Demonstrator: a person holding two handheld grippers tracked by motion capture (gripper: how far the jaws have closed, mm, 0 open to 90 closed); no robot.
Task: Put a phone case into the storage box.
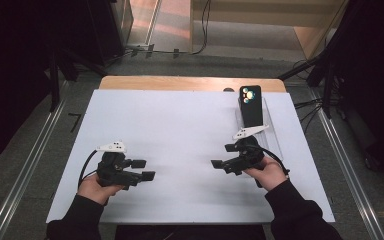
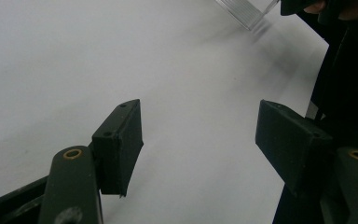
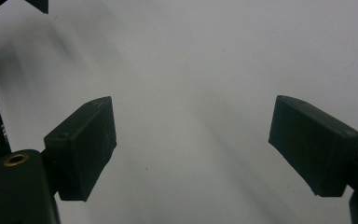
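Resting low over the white table (image 1: 180, 125), both grippers point inward, toward each other, with a wide bare stretch of the table between them. The left gripper (image 1: 149, 169) is held in the person's left hand (image 1: 96, 188), the forearm coming in from the bottom edge in a dark sleeve. Its jaws lie about level and stand apart, and nothing is between them; in the left gripper view (image 2: 199, 144) there is just the white surface between the two black pads. The right gripper (image 1: 222, 159) is held in the right hand (image 1: 269, 174), the wrist turned so that the jaws point to the left of the high view. These jaws are also wide apart and hold nothing, as the right gripper view (image 3: 193, 149) shows. The black phone (image 1: 250, 105) stands upright in a clear stand (image 1: 271, 131) at the far right of the table, just behind the right gripper and not touched by it.
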